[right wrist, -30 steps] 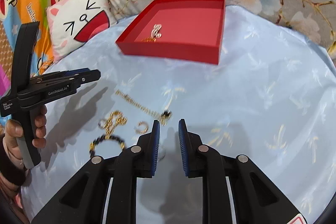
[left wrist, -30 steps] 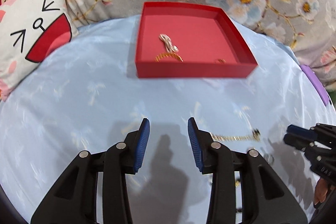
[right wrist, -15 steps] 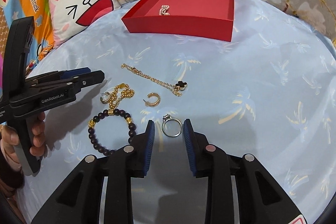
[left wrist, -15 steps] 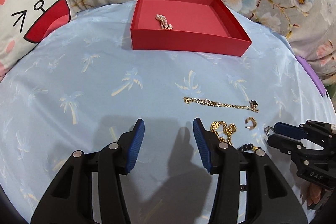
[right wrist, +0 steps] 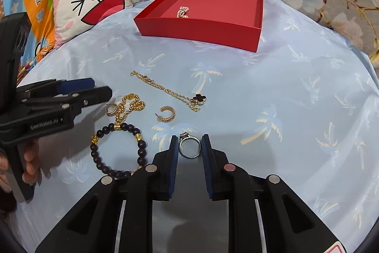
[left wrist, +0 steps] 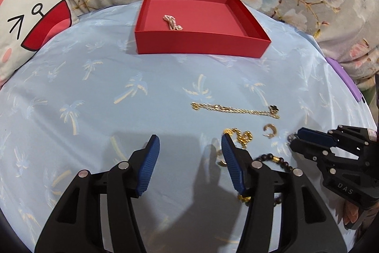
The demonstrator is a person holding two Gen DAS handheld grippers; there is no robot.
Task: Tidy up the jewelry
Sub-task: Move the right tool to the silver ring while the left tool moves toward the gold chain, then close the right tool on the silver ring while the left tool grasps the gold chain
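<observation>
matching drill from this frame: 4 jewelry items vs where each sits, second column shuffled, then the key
Items
1. silver ring
2. pearl piece
3. bead bracelet
4. clover chain

Places
A. inside the red box
B. on the cloth, left of the right gripper, near the left gripper
C. between the right gripper's fingers, which do not visibly press it
D. stretched on the cloth between the box and the hoop earring

Pairs: 1-C, 2-A, 3-B, 4-D
</observation>
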